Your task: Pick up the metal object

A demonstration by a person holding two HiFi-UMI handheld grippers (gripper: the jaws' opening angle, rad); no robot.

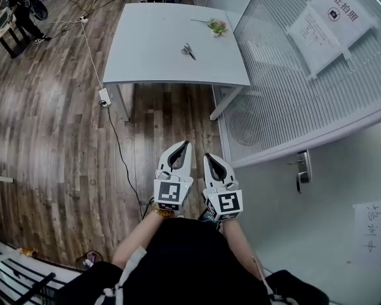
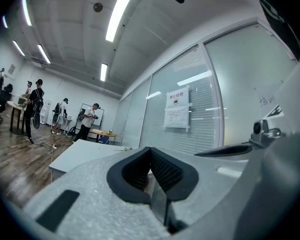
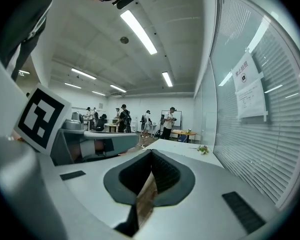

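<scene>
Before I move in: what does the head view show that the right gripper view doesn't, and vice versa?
Only the head view shows the metal object, lying on the white table nearer than the flower sprig, and where the left claw and right claw hang: over the wooden floor, short of the table. Only the right gripper view shows the ceiling lights and the right claw's jaws together, empty. Both show the table, the flower sprig and the paper sign on the glass wall.
</scene>
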